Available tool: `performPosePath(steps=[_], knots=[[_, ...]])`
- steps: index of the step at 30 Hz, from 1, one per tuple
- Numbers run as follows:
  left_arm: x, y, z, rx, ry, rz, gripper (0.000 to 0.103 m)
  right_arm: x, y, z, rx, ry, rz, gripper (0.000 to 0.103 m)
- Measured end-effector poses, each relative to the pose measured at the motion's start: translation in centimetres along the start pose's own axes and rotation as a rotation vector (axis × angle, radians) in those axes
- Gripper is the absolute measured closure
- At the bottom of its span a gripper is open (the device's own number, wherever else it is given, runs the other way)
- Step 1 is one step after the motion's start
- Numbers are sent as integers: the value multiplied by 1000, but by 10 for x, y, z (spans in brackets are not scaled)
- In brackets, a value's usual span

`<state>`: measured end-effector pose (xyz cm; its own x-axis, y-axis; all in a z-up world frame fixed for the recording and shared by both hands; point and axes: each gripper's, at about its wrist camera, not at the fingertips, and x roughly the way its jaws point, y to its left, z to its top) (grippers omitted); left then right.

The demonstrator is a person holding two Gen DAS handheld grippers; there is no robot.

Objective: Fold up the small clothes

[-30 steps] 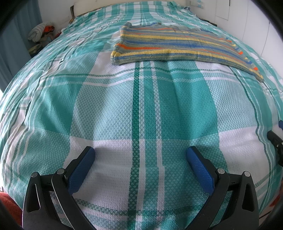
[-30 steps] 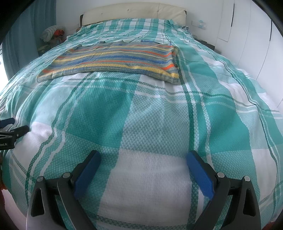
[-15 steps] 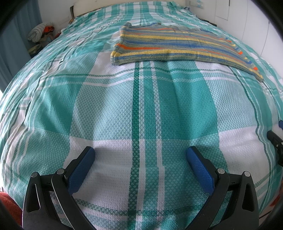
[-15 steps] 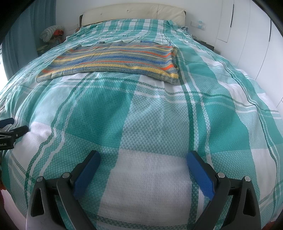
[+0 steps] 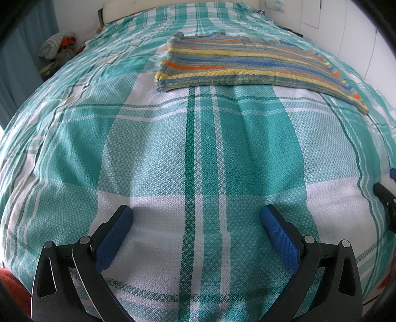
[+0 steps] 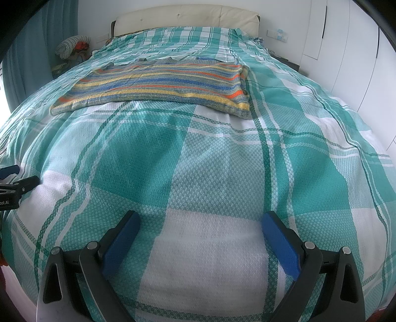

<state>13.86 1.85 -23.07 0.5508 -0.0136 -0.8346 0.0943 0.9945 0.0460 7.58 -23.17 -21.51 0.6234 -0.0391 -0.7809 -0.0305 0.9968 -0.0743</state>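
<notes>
Bed (image 5: 74, 138) with the teal plaid cover fills both views, headboard (image 6: 188, 17) at the far end. The striped knit top (image 5: 247, 64) lies flat on it, well ahead of both sets of fingers, nothing in between. From the left gripper (image 5: 196, 223) it sits ahead and off to the right; from the right gripper (image 6: 200, 225) ahead and to the left.

Both grippers low over the near end of the bed, fingers spread wide, holding nothing. Each one shows at the edge of the other's view.

My read on handling: soft, light knit, floppy, will sag and stretch if pinched at 1 point. It should grip fine on the textured pads, no slip worry. I'd take the 2 near hem corners (image 6: 243, 109), 1 per gripper, pinch both layers, lift low and fold away. Risk: catching the bed cover with the hem.
</notes>
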Motion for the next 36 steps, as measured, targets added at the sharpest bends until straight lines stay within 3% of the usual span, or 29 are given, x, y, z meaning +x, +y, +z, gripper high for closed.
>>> performPosePath(steps=[20,28,31,33,36], knots=[[0,0,0,-1,1,2,1,0,0,0,0,1,0,5],[-7,3,-4,1,-37,-20,1,-2,-1,3,32,33,3,4],[-14,7,-8,8,-50,-53,1,-2,-6,14,24,110,60,2],[-19,9,-7,12,-39,-74,1,-2,-18,28,30,157,147,3],[-27,13,0,-9,-4,-112,1,-8,-55,62,111,116,249,4]])
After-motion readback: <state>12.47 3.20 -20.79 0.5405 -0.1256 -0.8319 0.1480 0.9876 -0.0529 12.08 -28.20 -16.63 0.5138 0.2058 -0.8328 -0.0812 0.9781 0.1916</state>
